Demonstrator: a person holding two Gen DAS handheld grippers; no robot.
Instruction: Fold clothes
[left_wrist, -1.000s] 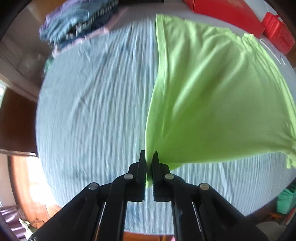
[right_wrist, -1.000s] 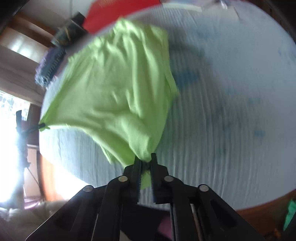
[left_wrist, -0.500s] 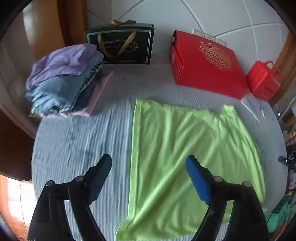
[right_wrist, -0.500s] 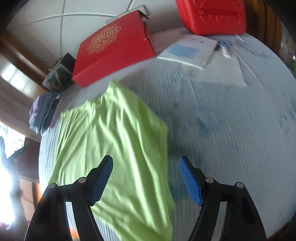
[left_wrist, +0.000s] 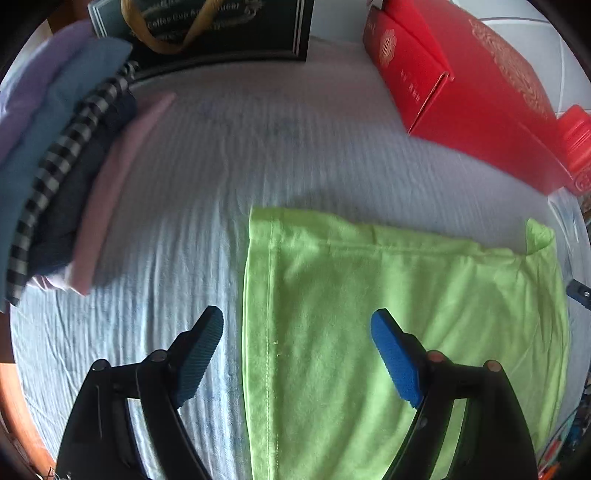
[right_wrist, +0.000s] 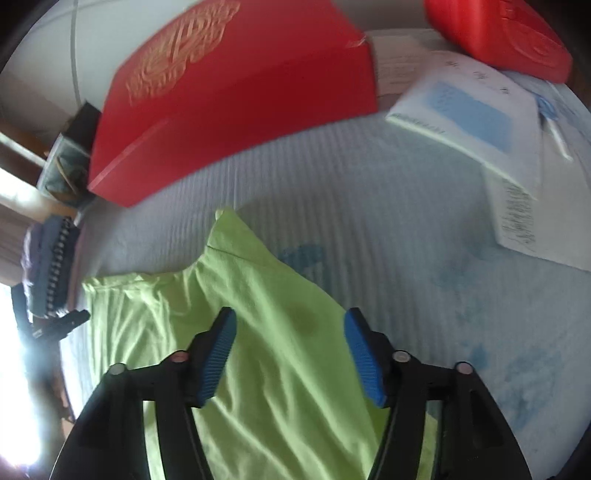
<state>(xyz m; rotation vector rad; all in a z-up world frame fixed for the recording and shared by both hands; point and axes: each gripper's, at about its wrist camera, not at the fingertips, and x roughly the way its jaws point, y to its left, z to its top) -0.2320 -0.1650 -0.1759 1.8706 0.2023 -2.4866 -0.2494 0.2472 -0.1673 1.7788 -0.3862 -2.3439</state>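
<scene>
Your left gripper (left_wrist: 297, 325) has its fingers spread wide, holding nothing, above the hemmed left edge of the lime-green shirt (left_wrist: 388, 314). The shirt lies flat on the pale blue striped sheet (left_wrist: 184, 229). Your right gripper (right_wrist: 290, 325) is spread too, empty, over the shirt's wrinkled right side; height above the cloth is hard to judge. The stack of folded clothes (left_wrist: 55, 158) sits left, the red box (left_wrist: 461, 85) behind.

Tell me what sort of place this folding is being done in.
Most likely a room in a home, with folding done on a table or bed under a pale blue ribbed cover. A stack of folded clothes, a red gift box and printed papers lie around the lime green shirt.
</scene>
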